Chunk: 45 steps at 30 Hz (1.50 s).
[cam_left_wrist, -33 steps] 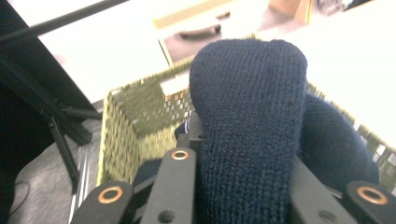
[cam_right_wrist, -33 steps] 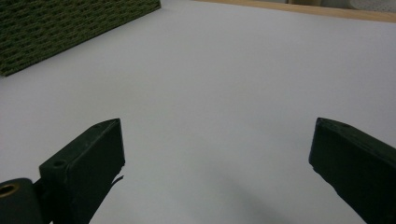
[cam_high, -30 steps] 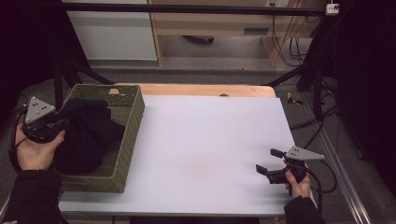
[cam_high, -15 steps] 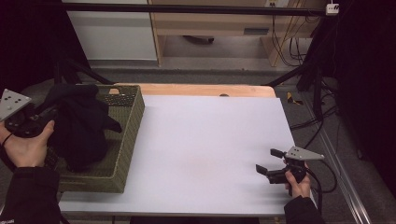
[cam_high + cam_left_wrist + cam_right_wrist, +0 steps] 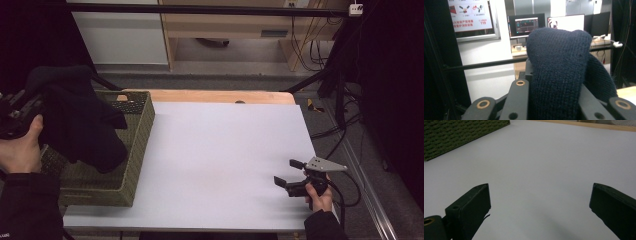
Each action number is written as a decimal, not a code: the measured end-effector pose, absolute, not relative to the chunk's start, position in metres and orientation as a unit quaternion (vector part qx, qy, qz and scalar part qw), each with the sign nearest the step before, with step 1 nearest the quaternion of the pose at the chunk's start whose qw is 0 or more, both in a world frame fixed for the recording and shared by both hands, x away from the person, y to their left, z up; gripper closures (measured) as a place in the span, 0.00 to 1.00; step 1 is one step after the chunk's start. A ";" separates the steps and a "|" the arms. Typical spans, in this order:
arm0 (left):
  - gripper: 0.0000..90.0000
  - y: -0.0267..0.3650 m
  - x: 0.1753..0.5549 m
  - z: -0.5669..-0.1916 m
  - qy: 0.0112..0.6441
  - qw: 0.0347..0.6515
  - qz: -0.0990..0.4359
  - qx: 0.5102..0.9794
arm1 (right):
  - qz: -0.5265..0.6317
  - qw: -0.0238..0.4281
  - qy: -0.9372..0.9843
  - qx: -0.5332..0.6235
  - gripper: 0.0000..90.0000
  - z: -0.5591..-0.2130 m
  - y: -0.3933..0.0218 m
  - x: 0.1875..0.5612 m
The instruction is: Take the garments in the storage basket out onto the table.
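- I am on the lifting-out step: my left gripper [image 5: 15,117] has its fingers clamped on a dark knitted garment [image 5: 82,117], which hangs above the woven basket [image 5: 135,150] at the left end of the table [image 5: 220,145].
- My right gripper [image 5: 292,181] rests low near the table's right edge, fingers spread wide with nothing between them.
- Next, I judge, the garment must clear the basket rim and travel over the bare table for laying out, perhaps with my right taking a free edge.
- The left gripper view shows the navy knit [image 5: 559,72] bunched between my fingers [image 5: 517,100]; the high view shows how the rest drapes.
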State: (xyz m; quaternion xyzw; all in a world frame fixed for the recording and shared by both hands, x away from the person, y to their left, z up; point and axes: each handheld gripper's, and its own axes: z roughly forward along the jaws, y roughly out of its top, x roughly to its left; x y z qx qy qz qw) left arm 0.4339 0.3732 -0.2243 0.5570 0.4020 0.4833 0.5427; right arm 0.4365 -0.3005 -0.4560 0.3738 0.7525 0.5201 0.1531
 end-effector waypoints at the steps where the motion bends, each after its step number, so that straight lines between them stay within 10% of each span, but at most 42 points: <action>1: 0.88 0.372 0.434 -0.222 0.399 0.546 0.484 0.556 | 0.520 0.153 0.753 0.374 0.04 -0.456 -0.300 0.436; 45: 0.90 0.271 0.434 -0.146 0.306 0.625 0.467 0.545 | 0.522 0.153 0.753 0.371 0.05 -0.456 -0.300 0.437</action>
